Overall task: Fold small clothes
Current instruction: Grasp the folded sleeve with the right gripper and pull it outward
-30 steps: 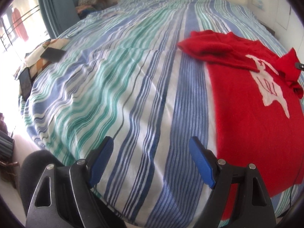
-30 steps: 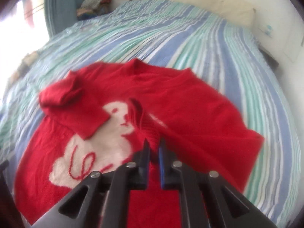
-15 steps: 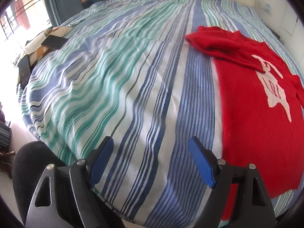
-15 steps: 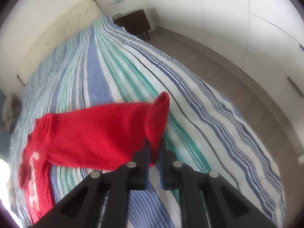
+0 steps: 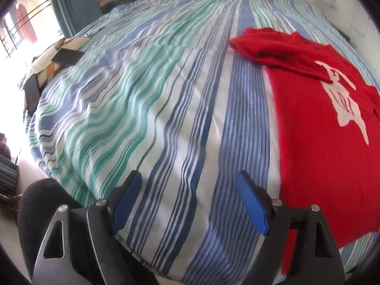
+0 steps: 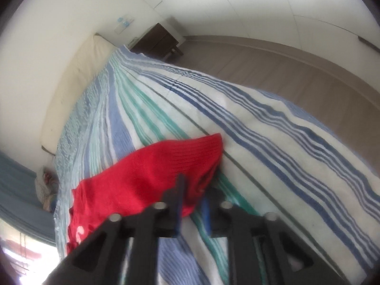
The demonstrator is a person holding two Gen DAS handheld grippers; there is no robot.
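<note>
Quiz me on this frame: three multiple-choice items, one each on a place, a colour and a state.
1. In the left wrist view, where does the red sweater lie?
A. Left of the gripper
B. On the striped bedspread, right of the gripper
C. On the floor

2. What colour is the motif on the sweater's front?
A. White
B. Yellow
C. Black

3. How is the left gripper?
A. Shut on the sweater
B. Shut on the bedspread
C. Open, holding nothing

Answers:
1. B, as the sweater is spread flat on the bed at the right of that view.
2. A, as a white figure stands out against the red knit.
3. C, as its blue fingers stand wide apart over bare bedspread.
</note>
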